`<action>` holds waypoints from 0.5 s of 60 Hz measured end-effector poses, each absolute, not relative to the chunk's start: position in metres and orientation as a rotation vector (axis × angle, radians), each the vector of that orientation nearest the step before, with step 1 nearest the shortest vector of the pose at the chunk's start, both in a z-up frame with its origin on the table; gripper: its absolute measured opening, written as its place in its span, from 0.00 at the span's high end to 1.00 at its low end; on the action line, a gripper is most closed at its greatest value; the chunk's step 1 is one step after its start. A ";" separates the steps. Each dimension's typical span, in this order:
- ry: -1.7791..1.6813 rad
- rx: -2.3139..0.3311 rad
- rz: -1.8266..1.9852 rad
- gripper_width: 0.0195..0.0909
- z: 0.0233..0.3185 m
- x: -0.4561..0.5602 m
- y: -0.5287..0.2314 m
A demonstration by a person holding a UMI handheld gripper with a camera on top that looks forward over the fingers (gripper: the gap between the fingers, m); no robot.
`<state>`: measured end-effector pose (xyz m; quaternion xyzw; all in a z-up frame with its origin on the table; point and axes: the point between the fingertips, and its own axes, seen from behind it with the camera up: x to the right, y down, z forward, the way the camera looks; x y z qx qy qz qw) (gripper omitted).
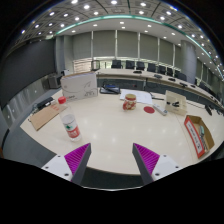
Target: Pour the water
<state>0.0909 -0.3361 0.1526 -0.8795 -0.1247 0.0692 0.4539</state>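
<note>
Gripper (110, 160) fingers stand apart, holding nothing, aimed across the table (120, 125); bottle (70, 124) stands upright ahead-left, apparently staged for 1 grasp.

Your gripper (111, 160) has its jaws standing apart with nothing between them, the magenta pads (77, 157) facing each other above the pale surface (110, 125). Ahead and to the left stands a clear bottle (70, 124) with a red cap. Farther off, near the middle, sits a jar (130, 101), with a small red disc (149, 109) just beside it. A book (197, 135) lies off to the right.
</note>
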 end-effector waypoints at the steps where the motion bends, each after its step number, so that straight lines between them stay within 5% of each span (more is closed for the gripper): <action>1: -0.314 -2.169 0.181 0.07 0.150 0.079 -0.338; 30: -0.279 -1.982 0.187 0.09 0.093 -0.129 -0.248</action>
